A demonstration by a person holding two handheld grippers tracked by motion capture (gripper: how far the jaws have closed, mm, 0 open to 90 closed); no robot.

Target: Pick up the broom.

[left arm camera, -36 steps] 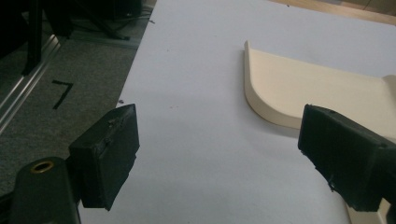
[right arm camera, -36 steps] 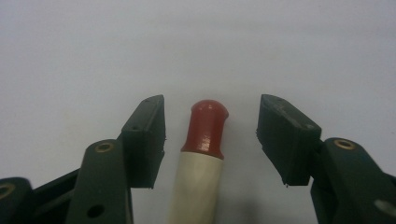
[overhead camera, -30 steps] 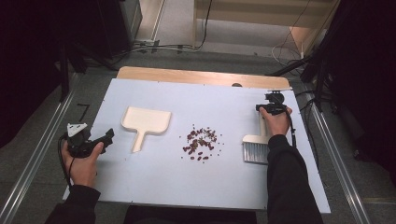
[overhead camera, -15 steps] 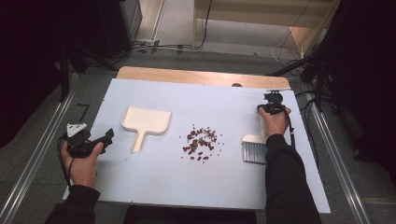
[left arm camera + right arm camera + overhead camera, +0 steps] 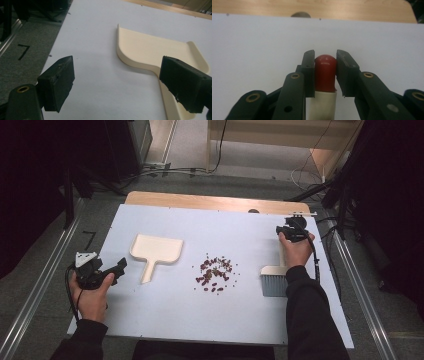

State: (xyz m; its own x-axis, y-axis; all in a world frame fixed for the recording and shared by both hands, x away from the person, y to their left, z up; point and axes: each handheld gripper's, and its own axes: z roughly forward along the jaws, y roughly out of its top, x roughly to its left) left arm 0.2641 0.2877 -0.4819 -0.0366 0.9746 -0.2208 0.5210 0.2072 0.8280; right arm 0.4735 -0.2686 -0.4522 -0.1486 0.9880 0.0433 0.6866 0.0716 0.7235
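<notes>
1. Right gripper (image 5: pixel 325 75) pinching the red-tipped handle (image 5: pixel 325 72) of the brush (image 5: pixel 275 281), jaws just closed onto it, pads pressed on both sides of the red cap.
2. Left gripper (image 5: pixel 120 85) spread wide with nothing between the jaws, resting at the near left of the table (image 5: pixel 160 320), pointed toward the dustpan (image 5: pixel 152 53).
3. Brush at the right of the table, bristle head toward the near edge, handle running away to the far side under the right hand (image 5: pixel 296 249).
4. Probably light and stiff along the handle, soft only at the bristles; smooth rounded cap likely slippery, so a grip lower on the white shaft would sit more securely.
5. Dustpan lying flat left of centre, cream plastic, handle toward the near edge; nothing in it.
6. Dark red crumbs (image 5: pixel 216 272) scattered loose on the table between dustpan and brush, none yet gathered.
7. Best hold on the dustpan judged to be its narrow handle, just beside the right-hand jaw in the left gripper view.
</notes>
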